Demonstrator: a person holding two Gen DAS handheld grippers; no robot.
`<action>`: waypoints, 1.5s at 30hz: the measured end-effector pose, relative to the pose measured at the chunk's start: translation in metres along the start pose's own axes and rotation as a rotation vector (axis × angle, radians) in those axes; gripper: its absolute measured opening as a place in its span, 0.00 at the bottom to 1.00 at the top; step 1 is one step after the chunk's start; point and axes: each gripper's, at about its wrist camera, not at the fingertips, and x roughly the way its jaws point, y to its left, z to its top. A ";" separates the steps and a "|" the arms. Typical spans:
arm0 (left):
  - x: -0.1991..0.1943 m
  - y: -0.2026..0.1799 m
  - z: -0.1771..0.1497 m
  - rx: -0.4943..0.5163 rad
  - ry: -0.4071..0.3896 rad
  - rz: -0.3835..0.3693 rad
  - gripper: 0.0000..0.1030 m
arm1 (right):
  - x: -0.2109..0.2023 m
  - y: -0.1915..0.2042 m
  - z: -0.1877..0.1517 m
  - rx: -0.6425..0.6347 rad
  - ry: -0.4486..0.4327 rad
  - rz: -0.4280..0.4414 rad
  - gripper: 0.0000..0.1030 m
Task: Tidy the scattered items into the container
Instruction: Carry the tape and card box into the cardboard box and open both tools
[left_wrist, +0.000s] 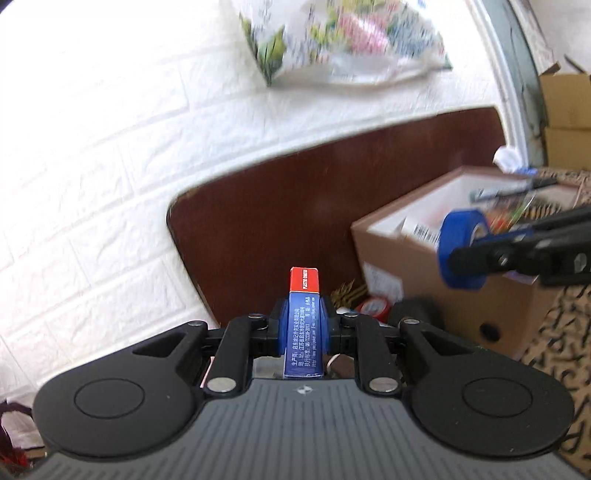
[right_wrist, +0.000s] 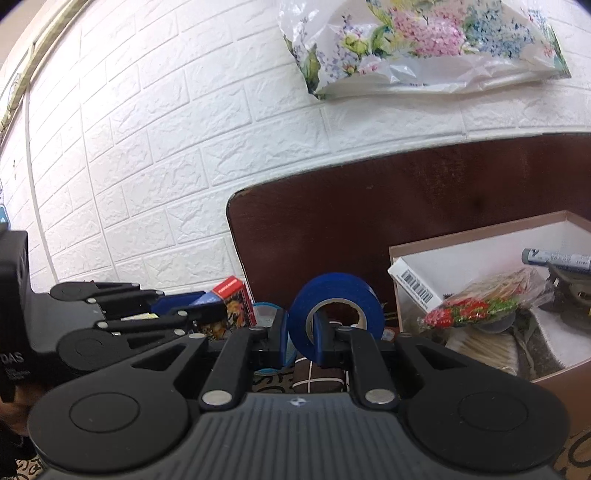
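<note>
While the small red-and-blue box (left_wrist: 304, 317) stands upright, clamped between the pads of the left gripper (left_wrist: 303, 326), the blue tape roll (right_wrist: 334, 314) sits gripped through its wall by the right gripper (right_wrist: 300, 334), beside the open cardboard container (right_wrist: 461, 251) with items inside.

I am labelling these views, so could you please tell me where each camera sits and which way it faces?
Left wrist: on the left gripper, facing wall and headboard; its jaws clamp a small box; right gripper enters at right.
Right wrist: on the right gripper, facing the same wall; it grips a tape roll; left gripper at left.
Shared: tape, small box, cardboard box, floral bag.
</note>
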 end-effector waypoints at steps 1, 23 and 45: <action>-0.001 -0.001 0.006 -0.001 -0.012 -0.006 0.18 | -0.004 0.001 0.002 -0.005 -0.004 -0.001 0.13; 0.106 -0.086 0.120 -0.072 -0.122 -0.201 0.03 | -0.032 -0.128 0.091 -0.085 -0.050 -0.289 0.13; 0.035 -0.051 0.070 -0.109 -0.144 -0.074 0.62 | -0.020 -0.157 0.064 0.016 0.020 -0.295 0.49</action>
